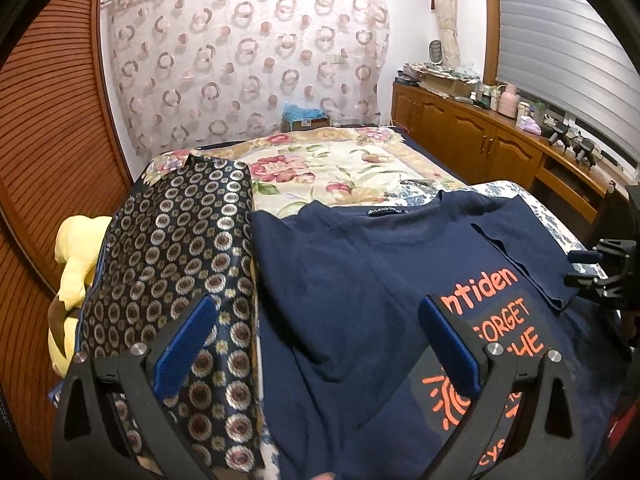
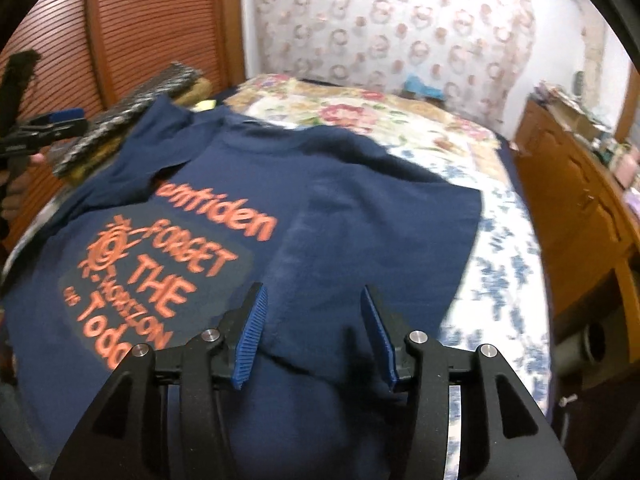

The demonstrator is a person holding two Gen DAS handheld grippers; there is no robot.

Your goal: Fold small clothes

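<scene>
Evidently mid-fold, the navy T-shirt [image 2: 224, 200] lies flat on the bed [image 2: 500, 272] with both sides turned inward, while the left tongs [image 1: 316, 344] and right tongs [image 2: 312, 332] hover above it, both spread apart and gripping nothing.

Left gripper [image 1: 316, 344] & right gripper [image 2: 312, 336] were matte black plastic frames w/ ribbed blue rubber finger pads [image 2: 251, 340], round silver screws at pivots, triangular cutouts in arms.
</scene>
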